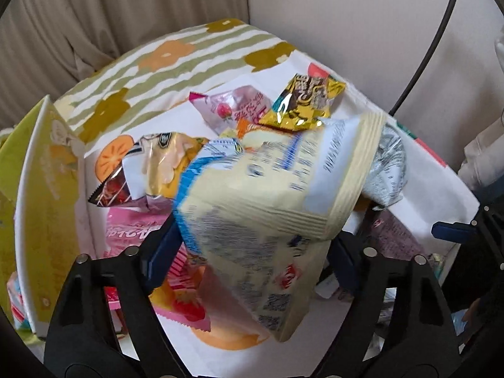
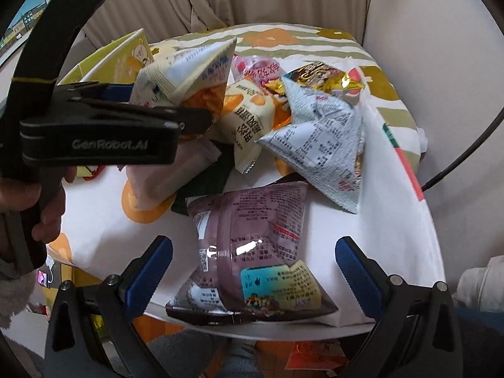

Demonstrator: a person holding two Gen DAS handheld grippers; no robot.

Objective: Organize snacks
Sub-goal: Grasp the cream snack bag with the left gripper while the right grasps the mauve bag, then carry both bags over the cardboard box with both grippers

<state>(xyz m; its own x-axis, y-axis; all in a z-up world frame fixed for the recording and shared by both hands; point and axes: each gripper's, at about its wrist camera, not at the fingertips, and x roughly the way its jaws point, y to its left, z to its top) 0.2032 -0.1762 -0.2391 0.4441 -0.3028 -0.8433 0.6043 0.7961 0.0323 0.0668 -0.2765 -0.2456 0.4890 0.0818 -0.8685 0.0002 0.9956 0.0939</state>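
My left gripper (image 1: 252, 236) is shut on a cream and blue snack bag (image 1: 267, 208) and holds it above the table; it also shows in the right wrist view (image 2: 186, 72), gripped by the left gripper (image 2: 163, 107). My right gripper (image 2: 253, 261) is open, its blue pads either side of a purple snack bag (image 2: 249, 252) lying at the table's near edge. A pile of snack packets sits mid-table: a gold packet (image 1: 302, 100), a pink strawberry packet (image 1: 233, 107), a silver-white packet (image 2: 318, 141) and a cream packet (image 2: 249, 126).
A yellow open box (image 1: 47, 208) stands at the table's left side, also in the right wrist view (image 2: 126, 56). The round table (image 2: 393, 214) has a white cloth with orange and olive patterns. Curtains hang behind. A black cable (image 1: 434, 37) runs at right.
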